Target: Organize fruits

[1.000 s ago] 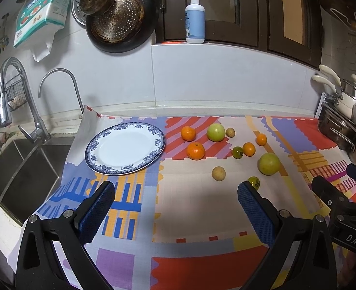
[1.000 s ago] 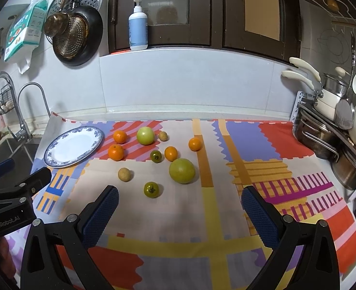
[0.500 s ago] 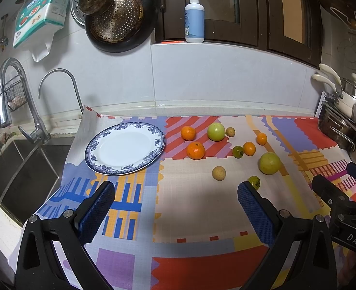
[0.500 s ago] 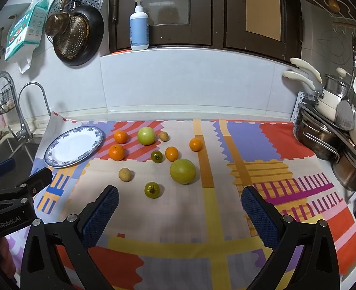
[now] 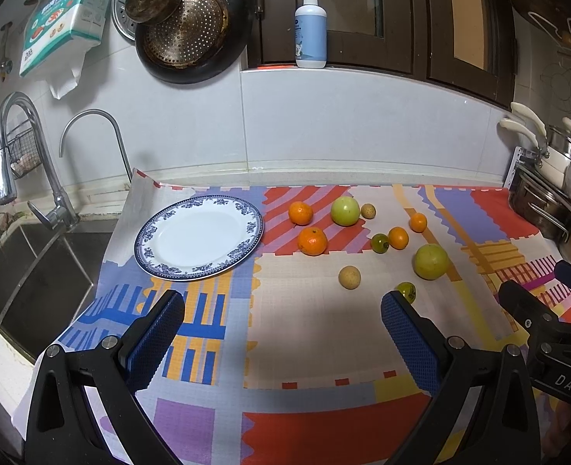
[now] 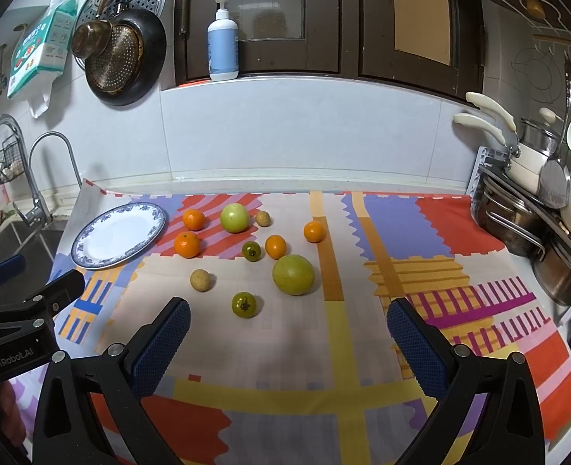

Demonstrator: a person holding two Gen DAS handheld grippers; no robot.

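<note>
An empty white plate with a blue rim (image 5: 199, 237) (image 6: 119, 233) lies on the patterned mat, left of the fruit. Loose fruit lies to its right: several oranges (image 5: 312, 241) (image 6: 187, 244), two large green fruits (image 5: 431, 261) (image 6: 293, 274), two small dark green ones (image 6: 244, 304) and two small tan ones (image 5: 349, 277) (image 6: 200, 279). My left gripper (image 5: 283, 335) is open and empty, held above the mat in front of the plate. My right gripper (image 6: 288, 339) is open and empty, in front of the fruit.
A steel sink (image 5: 18, 283) with taps lies at the left past the mat's edge. Pots and pans (image 6: 533, 217) stand at the right. A tiled wall rises behind, with hanging pans (image 5: 186, 27) and a soap bottle (image 5: 311, 27) on the ledge.
</note>
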